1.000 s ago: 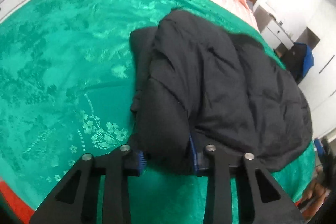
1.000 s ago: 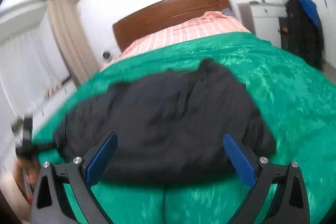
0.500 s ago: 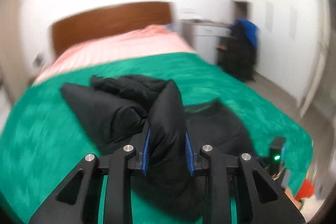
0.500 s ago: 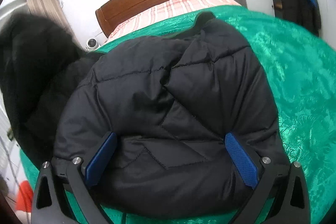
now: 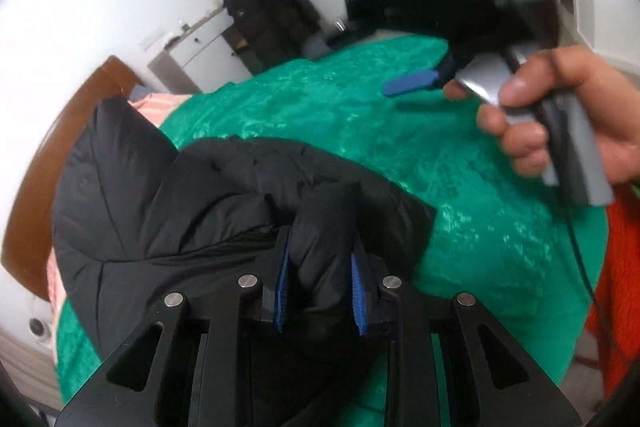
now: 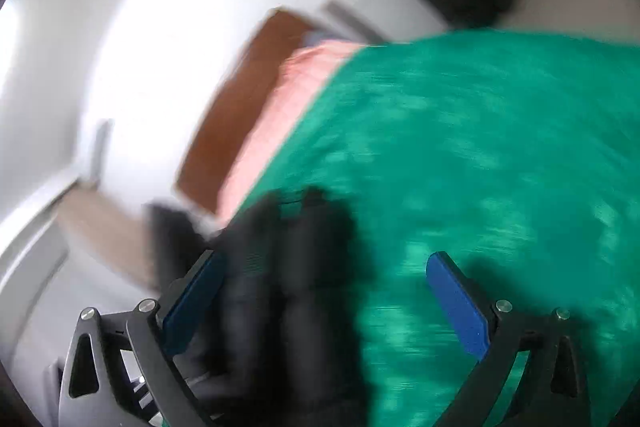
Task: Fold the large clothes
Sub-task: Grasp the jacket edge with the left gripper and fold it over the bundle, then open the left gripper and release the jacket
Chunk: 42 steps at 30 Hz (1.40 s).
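While my left gripper (image 5: 320, 291) pinches a fold of the black jacket (image 5: 168, 211) above the bed (image 5: 460, 187) to carry it over, my right gripper (image 6: 324, 303) hangs wide and empty beside the jacket, free to grab next

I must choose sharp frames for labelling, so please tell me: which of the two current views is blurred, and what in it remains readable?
Right wrist view: strong motion smear over the green bedspread and black jacket; only the open right gripper is crisp. Left wrist view: mostly sharp, the left gripper shut on the jacket, with slight blur on the person's hand; fisheye bending at the edges.
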{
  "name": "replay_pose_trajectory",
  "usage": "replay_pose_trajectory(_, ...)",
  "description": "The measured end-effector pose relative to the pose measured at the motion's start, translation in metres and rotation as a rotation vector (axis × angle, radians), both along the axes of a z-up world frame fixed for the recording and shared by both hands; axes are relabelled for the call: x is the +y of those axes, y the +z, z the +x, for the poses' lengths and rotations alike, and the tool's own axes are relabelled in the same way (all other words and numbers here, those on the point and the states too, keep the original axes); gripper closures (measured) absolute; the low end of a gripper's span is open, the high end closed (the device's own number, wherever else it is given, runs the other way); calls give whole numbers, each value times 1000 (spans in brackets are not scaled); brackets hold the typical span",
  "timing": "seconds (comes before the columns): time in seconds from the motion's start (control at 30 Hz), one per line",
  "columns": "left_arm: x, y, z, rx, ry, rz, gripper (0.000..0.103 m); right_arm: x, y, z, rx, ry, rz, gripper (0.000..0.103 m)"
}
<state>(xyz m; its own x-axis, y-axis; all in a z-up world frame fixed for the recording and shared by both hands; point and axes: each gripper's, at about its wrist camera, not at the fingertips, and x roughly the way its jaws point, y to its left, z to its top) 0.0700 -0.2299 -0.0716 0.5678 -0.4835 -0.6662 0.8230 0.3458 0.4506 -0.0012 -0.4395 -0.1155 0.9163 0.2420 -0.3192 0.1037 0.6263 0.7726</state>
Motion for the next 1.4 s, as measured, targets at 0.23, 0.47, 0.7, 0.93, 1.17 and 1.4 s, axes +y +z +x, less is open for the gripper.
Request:
replay_pose_trajectory(0.23, 17, 18, 16, 29, 74, -88, 78, 29, 0, 4, 16, 28, -36, 2)
replay_pose_trajectory(0.47, 41, 36, 3, 38, 156, -205, 81, 10, -19, 9, 90, 24, 33, 2)
replay_pose_trajectory(0.7, 195, 106, 18, 71, 517, -567, 80, 36, -23, 18, 116, 150, -13, 2)
replay_pose_trajectory(0.93, 395, 51, 50, 224, 1129, -696, 70, 79, -23, 20, 184, 226, -103, 2)
replay_pose_trajectory(1.17, 477, 13, 30, 260, 1314, -647, 64, 86, -10, 4, 213, 195, -192, 2)
replay_pose_trajectory(1.4, 403, 73, 51, 56, 1031, -593, 30, 103, -11, 13, 259, 196, -210, 2)
